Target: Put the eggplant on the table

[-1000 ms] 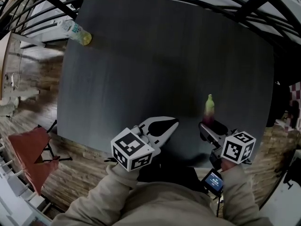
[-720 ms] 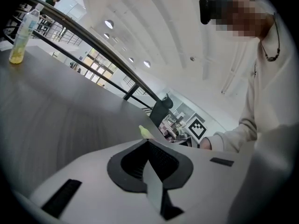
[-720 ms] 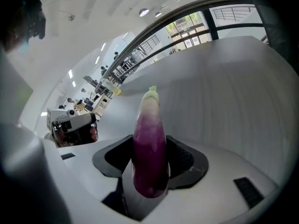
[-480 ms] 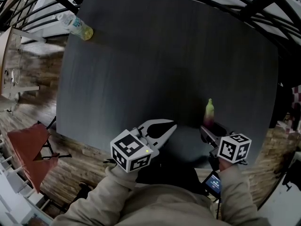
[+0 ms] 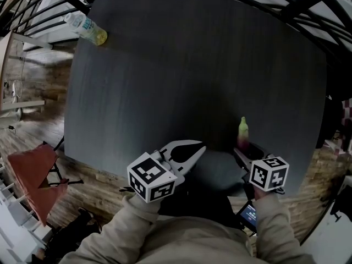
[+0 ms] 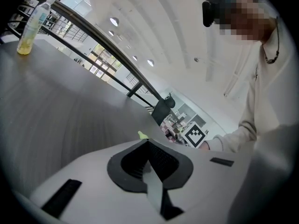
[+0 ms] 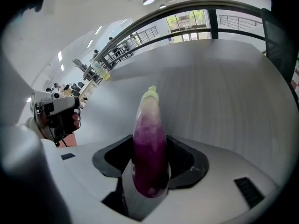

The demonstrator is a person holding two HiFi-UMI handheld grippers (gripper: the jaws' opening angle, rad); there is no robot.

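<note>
**A:** Two grippers low at the near edge of the worktop [image 5: 181, 65]. Which step?

**B:** Bringing it in, by the look of it, and close to set-down. Pinched in the right gripper [image 5: 246, 149]: the eggplant [image 5: 242, 130], held by its purple body. Jaws spread wide around it, pads pressed to both sides. Green tip poking out past the jaws toward the far side.

**A:** Down on the surface yet?

**B:** Hard to say from above. Seems to be held just over the near right part of the worktop, not yet lying on it. No contact visible in the right gripper view either.

**A:** And the left gripper [image 5: 201, 146]?

**B:** Idle. Jaws pressed together at the tips, with nothing between the pads but the oval gap behind them. Just left of the right one, near but apart.

**A:** Poses?

**B:** Right hand tipped steeply down, marker cube [image 5: 269, 173] toward the body, beige sleeve [image 5: 275, 224] behind it. Left hand flatter, nose aimed far and slightly right, hovering over the near edge.

**A:** Next move?

**B:** Probably lowering until the purple end rests on the worktop. Then laying it flatter, to keep it from toppling off its tip. Then spreading the jaws and backing off toward the body. Nothing close in the way; only a bottle [image 5: 87, 29], well apart at the far left corner.
</note>
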